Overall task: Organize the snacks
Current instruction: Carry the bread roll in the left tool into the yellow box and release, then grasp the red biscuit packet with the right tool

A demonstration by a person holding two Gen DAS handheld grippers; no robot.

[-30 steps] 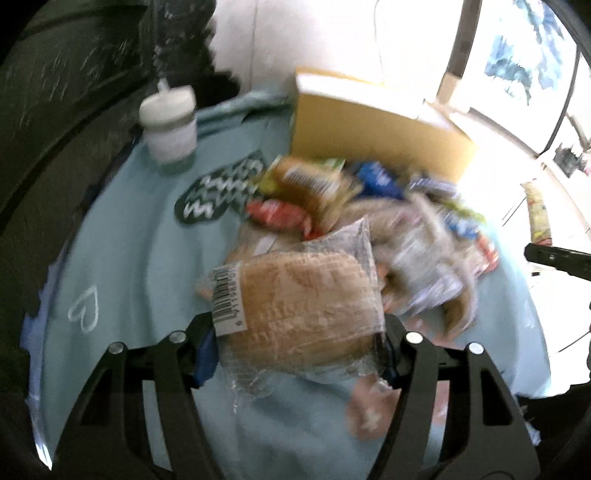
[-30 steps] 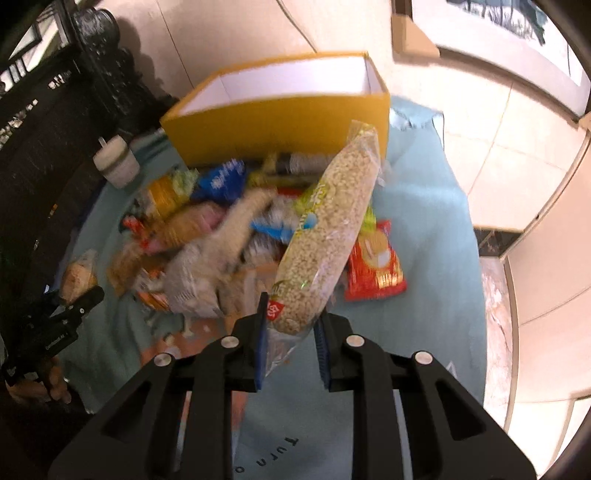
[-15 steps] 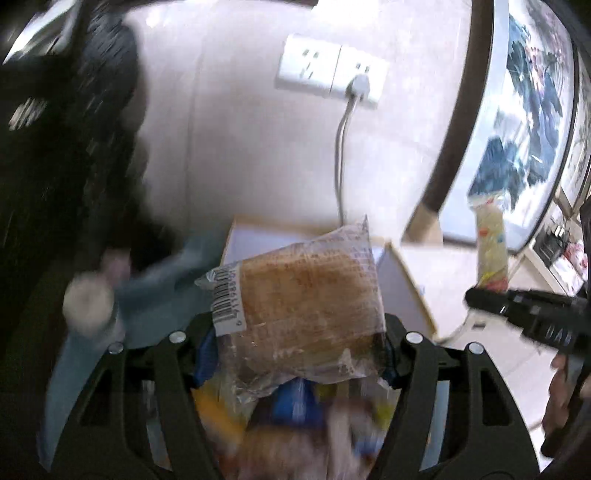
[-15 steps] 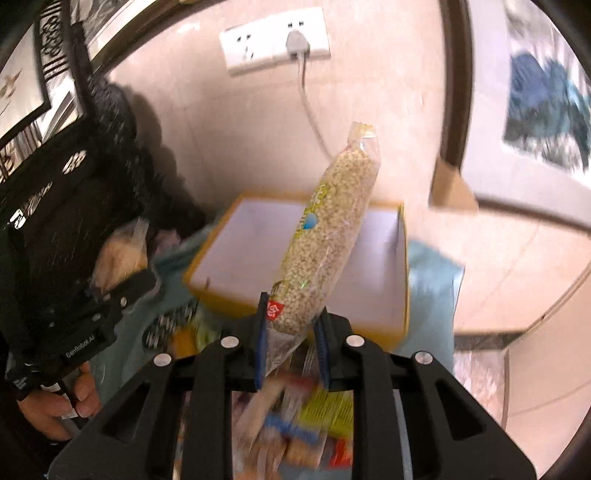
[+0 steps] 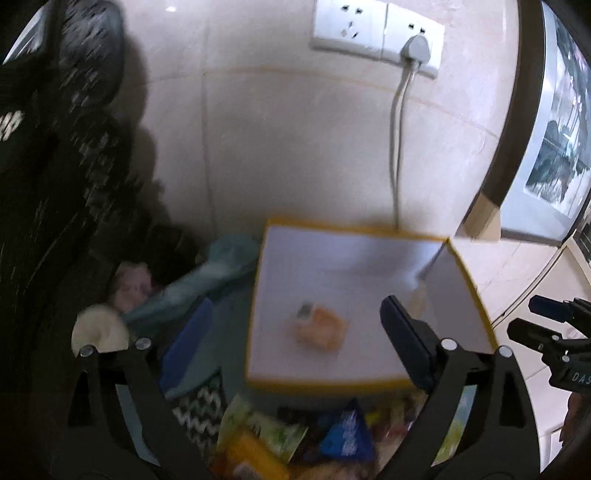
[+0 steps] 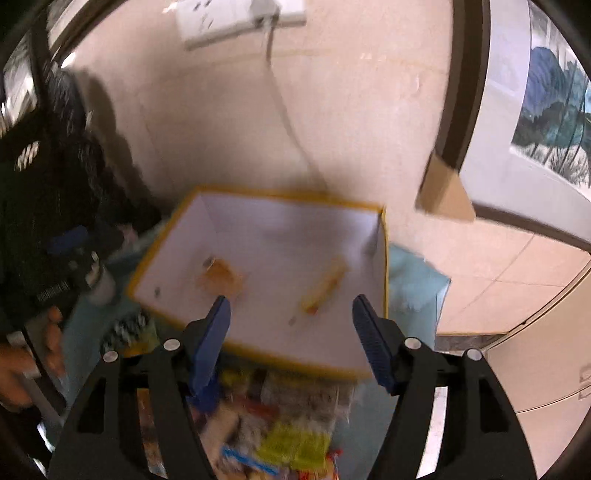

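A yellow box (image 5: 325,384) with a white inside stands on the blue cloth by the wall. A wrapped bread pack (image 5: 319,330) lies on its floor, blurred. In the right wrist view the bread pack (image 6: 219,275) lies left, and a long bag of puffed grain (image 6: 325,284) lies right in the box (image 6: 280,352). My left gripper (image 5: 297,302) hangs above the box, its jaws opening with nothing between them. My right gripper (image 6: 291,301) is also over the box, jaws opening and empty. A pile of snack packets (image 5: 295,439) lies in front of the box.
A white cup (image 5: 98,330) stands left of the box, beside a dark patterned chair (image 5: 55,184). A wall socket (image 5: 373,35) with a cord is behind the box. A cardboard piece (image 6: 443,192) leans at the right. A hand (image 6: 33,354) holds the left gripper.
Both grippers rose and moved forward from the snack pile to over the box. The left let go of the bread pack, the right let go of the grain bag; both lie in the box.
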